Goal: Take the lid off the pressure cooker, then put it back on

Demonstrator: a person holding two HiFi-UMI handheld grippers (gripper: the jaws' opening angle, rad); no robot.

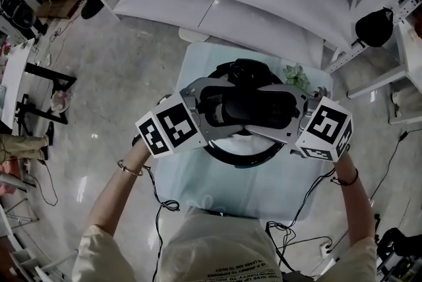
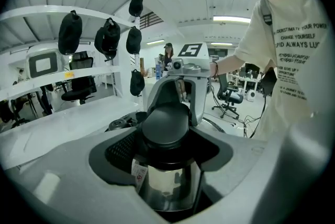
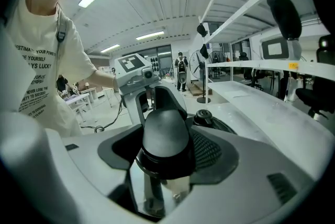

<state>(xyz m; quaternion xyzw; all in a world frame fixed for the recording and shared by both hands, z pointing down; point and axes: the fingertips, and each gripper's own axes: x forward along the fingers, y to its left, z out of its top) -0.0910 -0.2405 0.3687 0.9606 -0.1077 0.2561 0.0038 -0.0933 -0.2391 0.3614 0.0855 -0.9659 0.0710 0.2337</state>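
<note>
The pressure cooker (image 1: 241, 157) stands on a small pale table (image 1: 191, 182), its black lid (image 1: 247, 106) on top. In the head view my left gripper (image 1: 206, 111) sits at the cooker's left side and my right gripper (image 1: 293, 112) at its right side. In the left gripper view a black side handle (image 2: 165, 121) fills the gap between the jaws of the left gripper (image 2: 166, 139), above the steel body (image 2: 162, 183). The right gripper (image 3: 166, 150) holds the opposite side handle (image 3: 165, 131) the same way. A small black valve knob (image 3: 203, 118) sits on the lid beyond it.
A small green plant (image 1: 297, 76) stands at the table's far right corner. White shelves (image 1: 231, 4) run behind the table, with dark caps (image 2: 70, 32) hanging from them. Cables (image 1: 161, 203) trail by the person's body. An office chair (image 2: 78, 92) stands further off.
</note>
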